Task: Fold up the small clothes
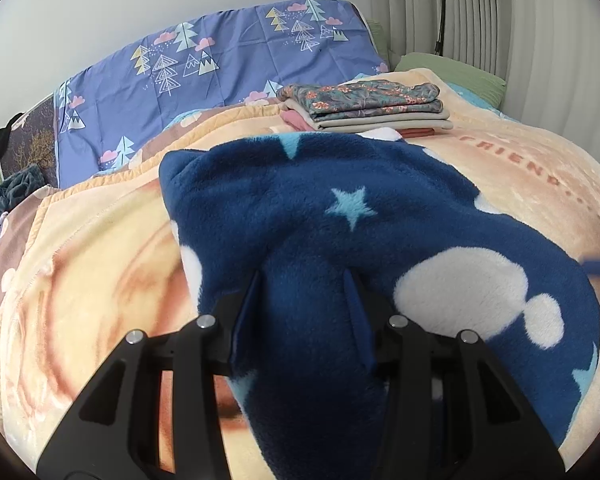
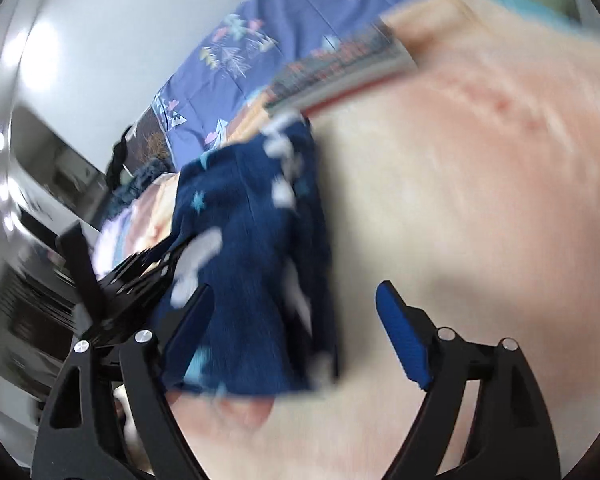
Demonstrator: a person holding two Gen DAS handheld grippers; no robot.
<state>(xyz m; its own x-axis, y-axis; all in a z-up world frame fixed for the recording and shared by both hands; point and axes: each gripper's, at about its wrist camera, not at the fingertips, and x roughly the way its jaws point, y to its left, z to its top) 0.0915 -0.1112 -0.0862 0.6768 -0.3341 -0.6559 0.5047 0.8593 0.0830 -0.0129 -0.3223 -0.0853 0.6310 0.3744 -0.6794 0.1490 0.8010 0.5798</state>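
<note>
L gripper (image 1: 302,300) was clamped on a bunched fold of the navy star-print fleece garment (image 1: 352,216), rest draped ahead on the peach blanket (image 1: 100,248). R gripper (image 2: 296,320) gaped wide, holding nothing; fleece lay w/ its L finger (image 2: 188,328) touching. Folded stack (image 1: 364,108) beyond.

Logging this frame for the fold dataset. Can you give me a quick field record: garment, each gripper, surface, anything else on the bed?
garment: navy fleece garment with stars and white blobs, lying on the bed
left gripper: shut on the garment's near edge
right gripper: open, jaws wide apart; view motion-blurred
surface: peach plush blanket printed "FRIEND"
done pile: stack of folded clothes beyond the garment
background: blue tree-print bedding
</note>
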